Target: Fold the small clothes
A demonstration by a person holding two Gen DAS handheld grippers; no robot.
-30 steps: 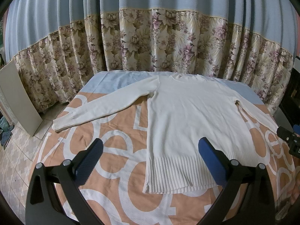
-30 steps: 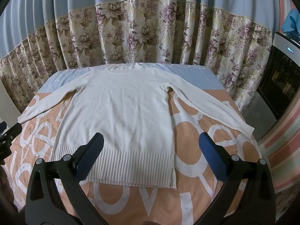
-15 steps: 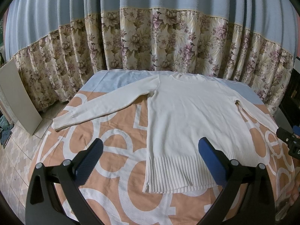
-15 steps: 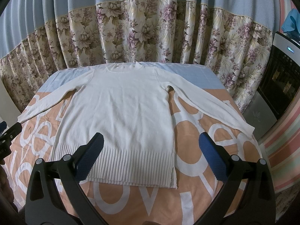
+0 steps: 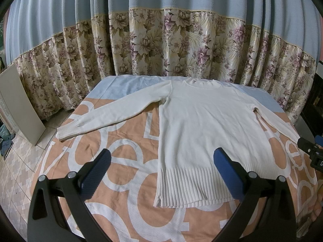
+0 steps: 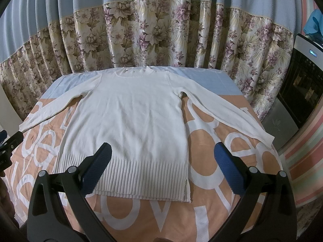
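Note:
A white long-sleeved sweater (image 5: pixel 203 129) lies flat on the table, collar at the far end, ribbed hem nearest me, both sleeves spread out to the sides. It also shows in the right wrist view (image 6: pixel 133 119). My left gripper (image 5: pixel 161 171) is open and empty, hovering above the hem's left corner. My right gripper (image 6: pixel 162 169) is open and empty, hovering above the hem's right corner. The right gripper's tip shows at the right edge of the left wrist view (image 5: pixel 308 149). The left gripper's tip shows at the left edge of the right wrist view (image 6: pixel 10 143).
The table wears an orange cloth with white letters (image 5: pixel 125 161) and a pale blue band at the far end. A floral curtain (image 5: pixel 181 46) hangs behind it. A white board (image 5: pixel 18 104) leans at the left on the tiled floor. A dark appliance (image 6: pixel 302 86) stands at the right.
Both views have shifted very slightly; the sweater sits a touch higher in the left wrist view. Both grippers stay open and the sweater lies unmoved.

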